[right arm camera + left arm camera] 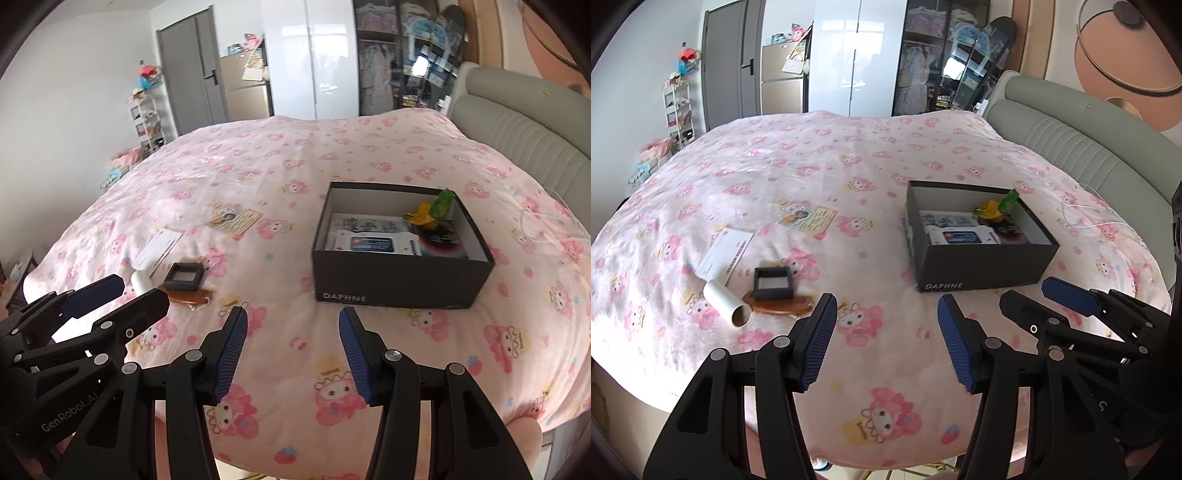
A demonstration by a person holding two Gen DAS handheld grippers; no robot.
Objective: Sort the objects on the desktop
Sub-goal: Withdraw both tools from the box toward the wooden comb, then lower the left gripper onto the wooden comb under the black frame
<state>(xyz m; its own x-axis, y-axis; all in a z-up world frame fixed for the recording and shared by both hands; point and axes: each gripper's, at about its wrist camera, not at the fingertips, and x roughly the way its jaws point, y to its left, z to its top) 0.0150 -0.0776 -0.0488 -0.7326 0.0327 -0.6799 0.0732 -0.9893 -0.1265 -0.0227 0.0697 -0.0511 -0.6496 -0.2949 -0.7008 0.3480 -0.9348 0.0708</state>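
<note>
A black DAPHNE box (982, 266) (399, 280) stands open on the pink bedspread, holding a wipes pack (964, 235), a yellow and green wrapper (997, 206) and other items. Left of it lie a white roll (727, 303) (141, 280), a small black square case (774, 282) (184, 276), a brown wooden comb (783, 307) (192, 297), a white envelope (726, 253) and a printed card (809, 217). My left gripper (886, 314) is open and empty above the blanket near the front edge. My right gripper (290, 328) is open and empty, in front of the box.
A grey padded headboard (1089, 147) runs along the right. A white cable (1089, 218) lies on the blanket beside it. Wardrobes, a door and a shelf rack (677, 110) stand beyond the bed's far edge.
</note>
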